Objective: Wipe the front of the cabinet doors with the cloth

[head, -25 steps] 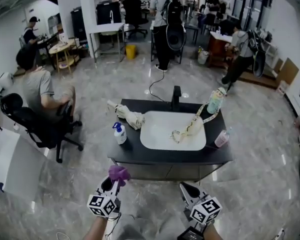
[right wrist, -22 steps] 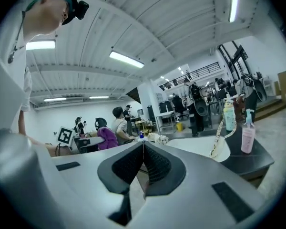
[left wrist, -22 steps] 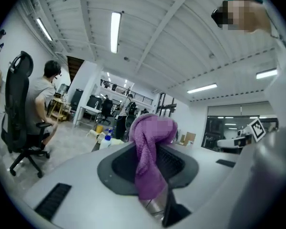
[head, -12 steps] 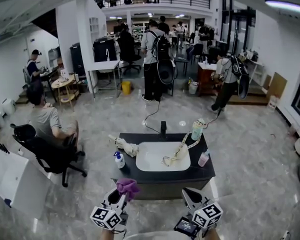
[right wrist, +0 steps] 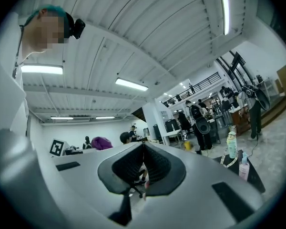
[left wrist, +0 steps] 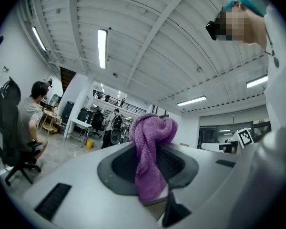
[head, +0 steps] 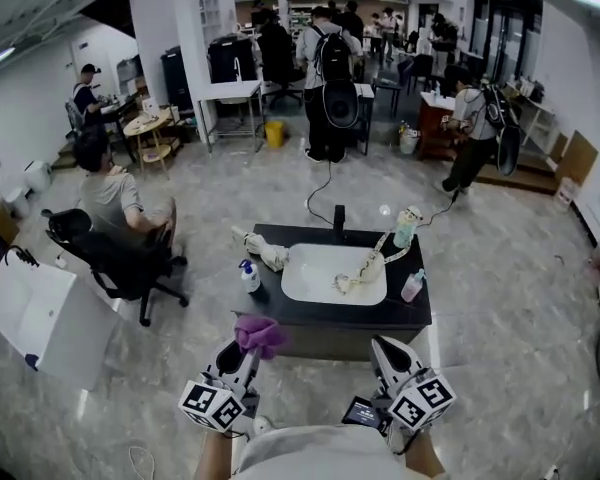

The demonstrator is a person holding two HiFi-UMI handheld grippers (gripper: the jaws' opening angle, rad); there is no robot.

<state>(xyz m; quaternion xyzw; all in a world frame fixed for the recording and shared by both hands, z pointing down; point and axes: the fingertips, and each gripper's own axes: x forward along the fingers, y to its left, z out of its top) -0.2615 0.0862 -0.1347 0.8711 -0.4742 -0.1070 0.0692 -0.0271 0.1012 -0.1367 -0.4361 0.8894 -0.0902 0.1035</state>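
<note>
The dark cabinet point(head: 332, 340) with a black top and white basin stands ahead of me, its front doors facing me. My left gripper point(head: 248, 350) is held low, close to my body and short of the cabinet, shut on a purple cloth point(head: 260, 334). In the left gripper view the cloth point(left wrist: 149, 152) bunches above the jaws and hangs down between them. My right gripper point(head: 384, 350) is beside it at the same height, shut with nothing in it. Its pads point(right wrist: 152, 166) meet in the right gripper view, where the cloth point(right wrist: 101, 143) shows at the left.
On the cabinet top are a blue-pump soap bottle point(head: 250, 276), a pale glove point(head: 269, 255), a tall bottle point(head: 407, 227) and a pink bottle point(head: 412, 286). A person sits on an office chair point(head: 115, 260) at the left, near a white board point(head: 38, 315). People stand at the back.
The cabinet looks smaller and farther off than a second ago, so I have backed away. Both grippers stay low, the left still shut on the cloth.
</note>
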